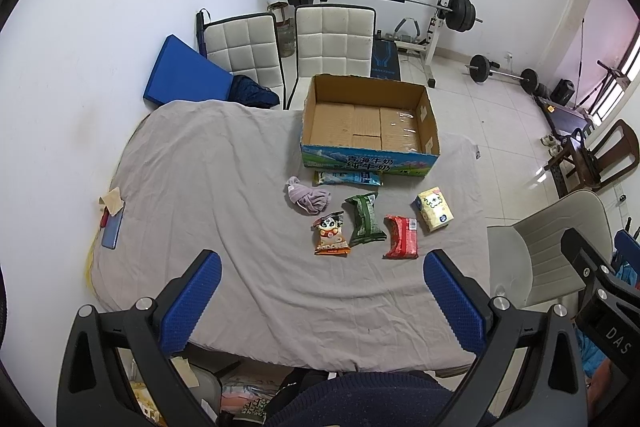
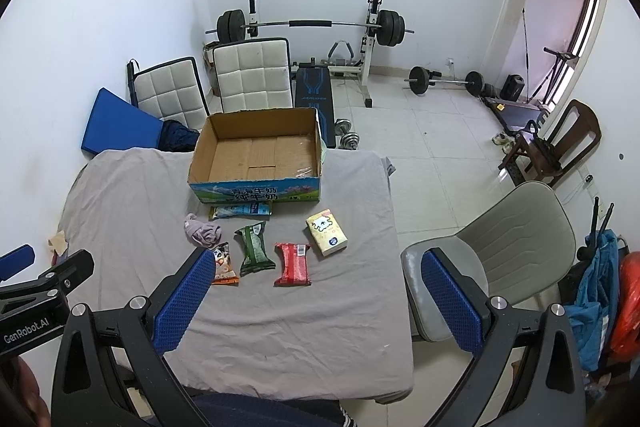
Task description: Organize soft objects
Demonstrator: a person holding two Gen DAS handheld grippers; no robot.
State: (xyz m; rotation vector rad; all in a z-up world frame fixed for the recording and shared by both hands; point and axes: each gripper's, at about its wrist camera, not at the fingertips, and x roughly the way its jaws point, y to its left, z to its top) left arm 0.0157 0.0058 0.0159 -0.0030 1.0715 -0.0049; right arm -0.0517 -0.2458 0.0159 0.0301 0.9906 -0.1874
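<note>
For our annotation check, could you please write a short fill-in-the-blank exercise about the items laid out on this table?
1. The cardboard box holds ____ items.
2. The pack lying between the green pack and the tissue pack is ____ in colour.
3. The light blue pack lies right in front of the ____.
4. Both the left claw and the right claw stand ____.

Missing words: no; red; box; open
</note>
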